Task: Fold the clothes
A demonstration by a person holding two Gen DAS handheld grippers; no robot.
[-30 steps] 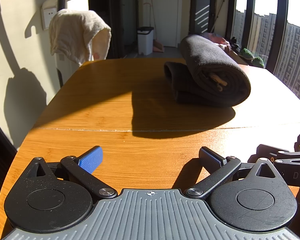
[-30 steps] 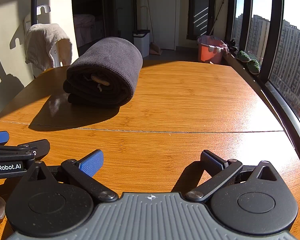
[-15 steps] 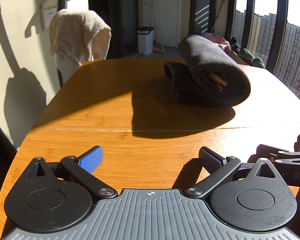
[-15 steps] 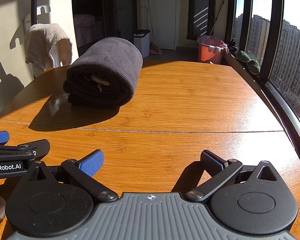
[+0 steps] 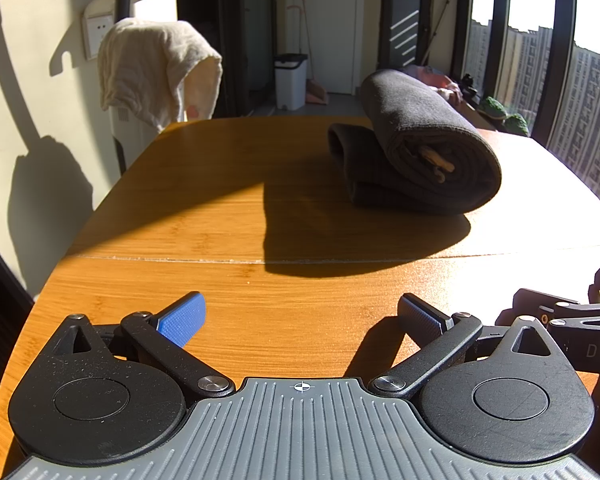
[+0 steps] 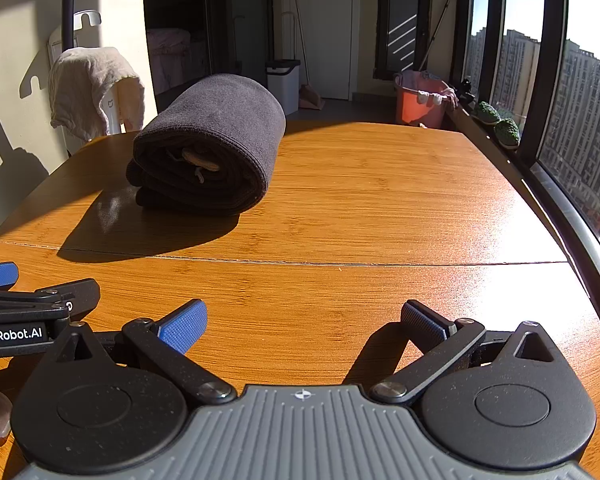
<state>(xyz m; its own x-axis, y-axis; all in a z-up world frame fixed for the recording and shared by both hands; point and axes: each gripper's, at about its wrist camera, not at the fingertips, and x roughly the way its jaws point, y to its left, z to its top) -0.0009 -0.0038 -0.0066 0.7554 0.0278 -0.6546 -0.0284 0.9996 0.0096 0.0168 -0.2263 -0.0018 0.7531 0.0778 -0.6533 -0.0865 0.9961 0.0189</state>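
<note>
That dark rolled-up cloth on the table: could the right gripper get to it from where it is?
Probably yes. The right gripper is open and only bare table lies between it and the dark cloth, ahead to its left.

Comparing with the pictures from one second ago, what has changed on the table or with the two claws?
Nothing visibly changed. The dark rolled garment lies in the same place on the wooden table, and the left claw and the right claw rest open and empty near the table's front edge, as before.
</note>
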